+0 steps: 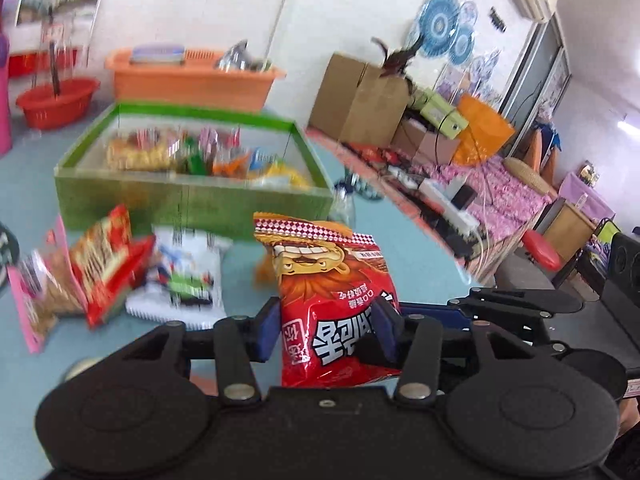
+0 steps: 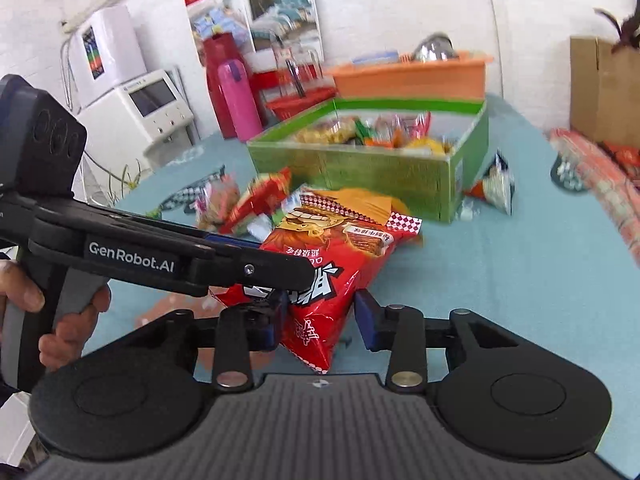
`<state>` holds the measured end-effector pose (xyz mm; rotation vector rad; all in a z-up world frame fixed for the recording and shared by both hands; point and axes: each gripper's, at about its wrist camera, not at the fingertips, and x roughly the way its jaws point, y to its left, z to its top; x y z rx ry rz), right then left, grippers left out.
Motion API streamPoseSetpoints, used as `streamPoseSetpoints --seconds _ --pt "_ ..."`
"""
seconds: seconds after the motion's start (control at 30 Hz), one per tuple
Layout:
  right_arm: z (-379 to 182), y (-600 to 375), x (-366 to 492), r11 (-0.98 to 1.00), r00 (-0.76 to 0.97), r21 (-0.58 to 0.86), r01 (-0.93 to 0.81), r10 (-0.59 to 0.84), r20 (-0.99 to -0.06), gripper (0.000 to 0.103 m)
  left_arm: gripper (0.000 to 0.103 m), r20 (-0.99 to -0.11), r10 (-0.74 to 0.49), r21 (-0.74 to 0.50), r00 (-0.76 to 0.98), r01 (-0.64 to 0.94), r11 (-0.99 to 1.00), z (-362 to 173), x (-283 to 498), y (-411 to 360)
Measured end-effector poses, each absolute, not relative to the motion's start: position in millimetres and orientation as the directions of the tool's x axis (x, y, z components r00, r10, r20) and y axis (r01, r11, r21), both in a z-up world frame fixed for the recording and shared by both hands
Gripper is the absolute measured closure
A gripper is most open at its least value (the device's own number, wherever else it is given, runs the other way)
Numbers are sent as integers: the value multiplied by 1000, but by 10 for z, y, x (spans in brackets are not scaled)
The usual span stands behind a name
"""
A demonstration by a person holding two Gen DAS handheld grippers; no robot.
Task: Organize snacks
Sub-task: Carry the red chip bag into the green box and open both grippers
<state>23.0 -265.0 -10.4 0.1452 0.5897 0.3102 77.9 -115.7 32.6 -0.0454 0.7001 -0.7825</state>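
A large red snack bag (image 1: 336, 300) was held off the blue worktop (image 2: 520, 280) between two hand-held grippers, short of the green box (image 1: 192, 196) that already contained a jumble of wrapped snacks. The left gripper (image 1: 330, 330) had its blue-padded fingers (image 1: 269, 330) closed against both sides of the bag's lower half, at a middling width set by the bag. The right gripper (image 2: 318, 322) met the same bag at a lower corner: its left pad touched the wrapper, while its right pad appeared to stand just clear, so whether it truly gripped could not be told. The step in hand looked like the carry of one picked bag toward the box. The next move would call for lifting the bag over the near wall of the box, keeping the slippery film from sliding out, then letting go above the pile. Counted: one green box, one red bag in the fingers, two grippers; three or four loose packets (image 1: 108, 268) lay beside the box to the left, blurred, and one small packet (image 2: 494, 188) lay by its right corner. A person's hand (image 2: 60, 320) held the left gripper's handle.
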Motion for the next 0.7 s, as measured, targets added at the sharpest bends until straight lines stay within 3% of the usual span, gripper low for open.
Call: streamPoseSetpoints --seconds 0.3,0.7 --pt "344 -2685 513 948 873 194 -252 309 -378 38 23 -457 -670 -272 584 626 731 732 1157 -1217" --pt "265 -2884 1187 954 893 219 -205 274 -358 38 23 -472 -655 -280 590 605 746 622 1918 -1415"
